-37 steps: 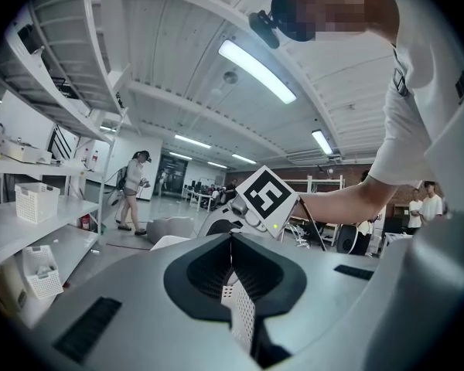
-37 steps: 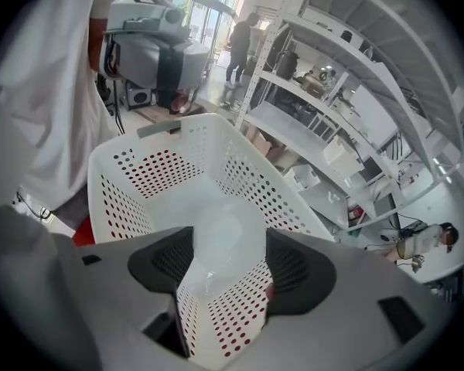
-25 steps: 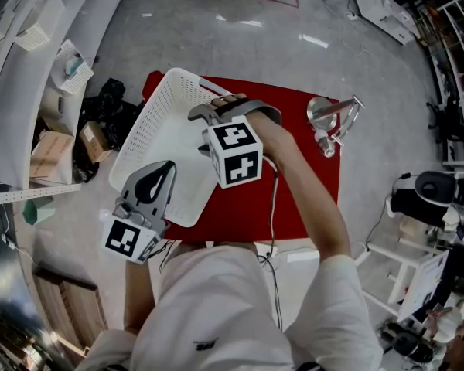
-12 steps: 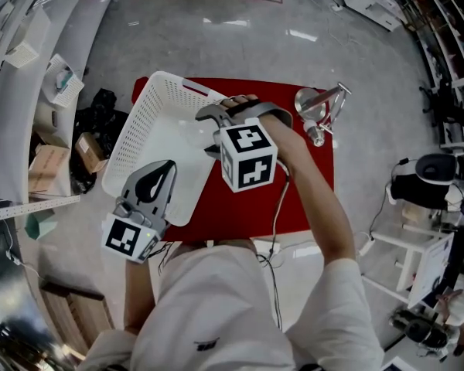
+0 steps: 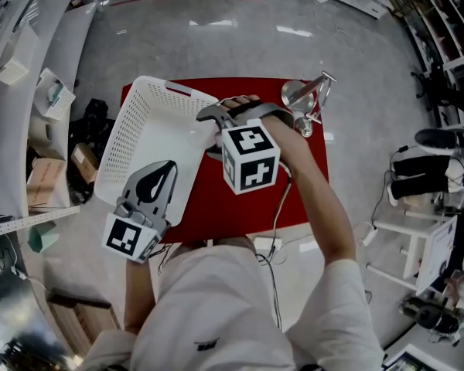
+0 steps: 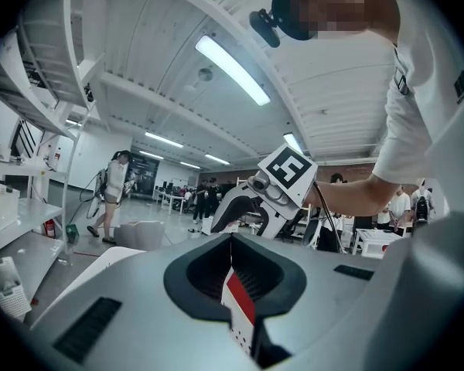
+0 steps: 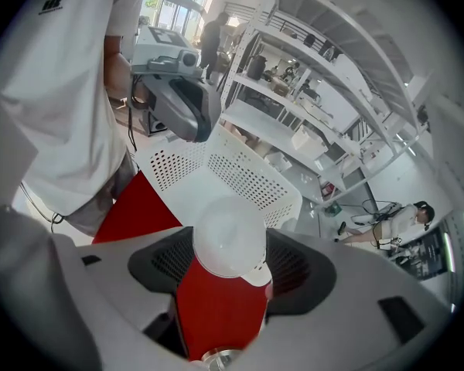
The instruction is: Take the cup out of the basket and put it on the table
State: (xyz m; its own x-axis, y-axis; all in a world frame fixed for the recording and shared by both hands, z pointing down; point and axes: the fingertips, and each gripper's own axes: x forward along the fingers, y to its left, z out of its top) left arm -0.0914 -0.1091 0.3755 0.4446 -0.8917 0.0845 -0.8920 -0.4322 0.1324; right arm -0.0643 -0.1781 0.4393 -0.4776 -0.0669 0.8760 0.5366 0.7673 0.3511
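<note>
- Cup [image 7: 228, 238] is pinched between right gripper [image 5: 211, 134] jaws — held at the 3 o'clock rim of basket [image 5: 156, 99], over red table [image 5: 298, 184].
- Basket's 6 o'clock wall is clamped by left gripper [image 5: 164, 168] jaws.

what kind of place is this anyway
Most likely a large lab or workshop hall, not a home: white shelving racks stacked with boxes, a polished grey floor, long strip lights on the ceiling, and several people standing about in the distance.
</note>
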